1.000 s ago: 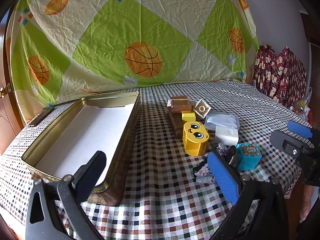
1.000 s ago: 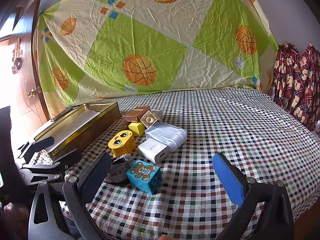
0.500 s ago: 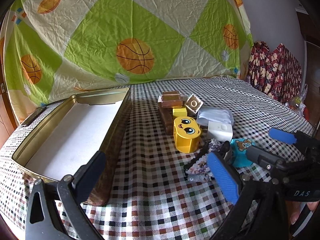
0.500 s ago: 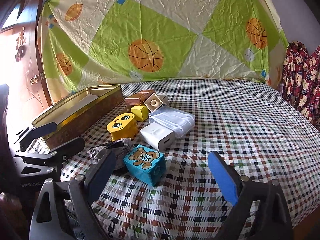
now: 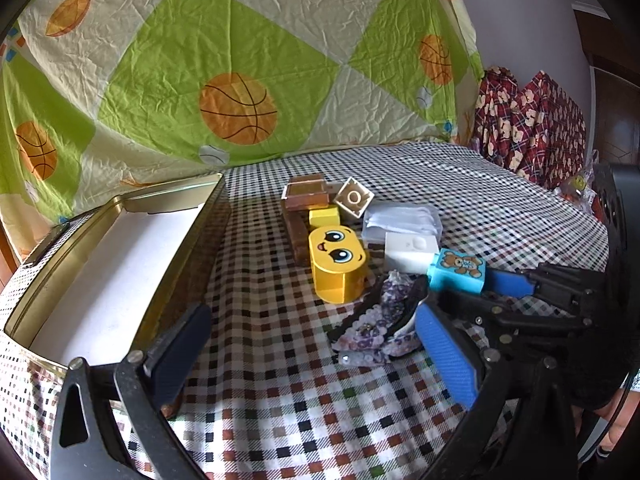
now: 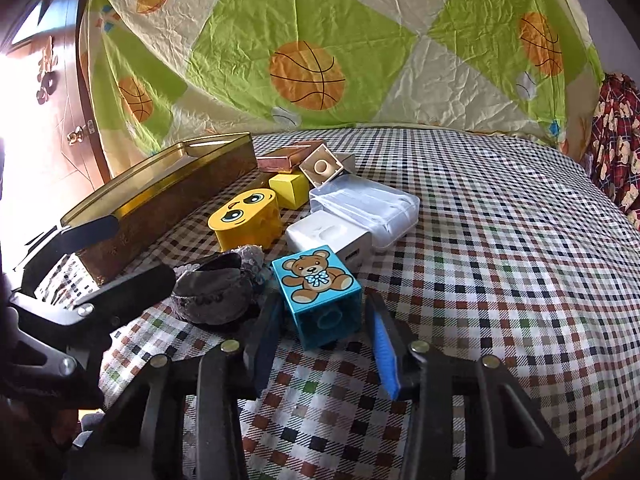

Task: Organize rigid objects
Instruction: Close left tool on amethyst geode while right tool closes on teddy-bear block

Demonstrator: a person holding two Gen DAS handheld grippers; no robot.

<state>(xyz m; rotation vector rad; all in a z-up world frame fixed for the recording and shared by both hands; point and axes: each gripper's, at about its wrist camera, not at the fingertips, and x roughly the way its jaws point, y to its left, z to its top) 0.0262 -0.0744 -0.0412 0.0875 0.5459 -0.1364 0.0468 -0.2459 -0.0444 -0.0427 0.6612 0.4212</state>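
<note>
A blue bear block (image 6: 318, 294) sits on the checked cloth between the fingers of my right gripper (image 6: 324, 344), whose jaws have narrowed around it; contact is unclear. It also shows in the left wrist view (image 5: 458, 270), with the right gripper (image 5: 472, 284) beside it. My left gripper (image 5: 316, 354) is open and empty, low over the cloth beside the gold tin (image 5: 120, 216). The tin (image 6: 168, 184) is open with a white floor. A yellow face block (image 5: 338, 264), small yellow cube (image 5: 324, 216), brown bars (image 5: 304, 196) and white charger (image 5: 410, 250) lie grouped.
A dark sequined fabric piece (image 6: 218, 290) lies left of the bear block. A clear plastic packet (image 6: 366, 206) and a tan lettered cube (image 6: 322, 166) sit behind the charger. A basketball sheet (image 5: 240, 108) hangs behind. Bare checked cloth stretches right (image 6: 500, 240).
My right gripper moved forward and down onto the bear block and its jaws narrowed around it. My left gripper moved closer to the objects and stayed open.
</note>
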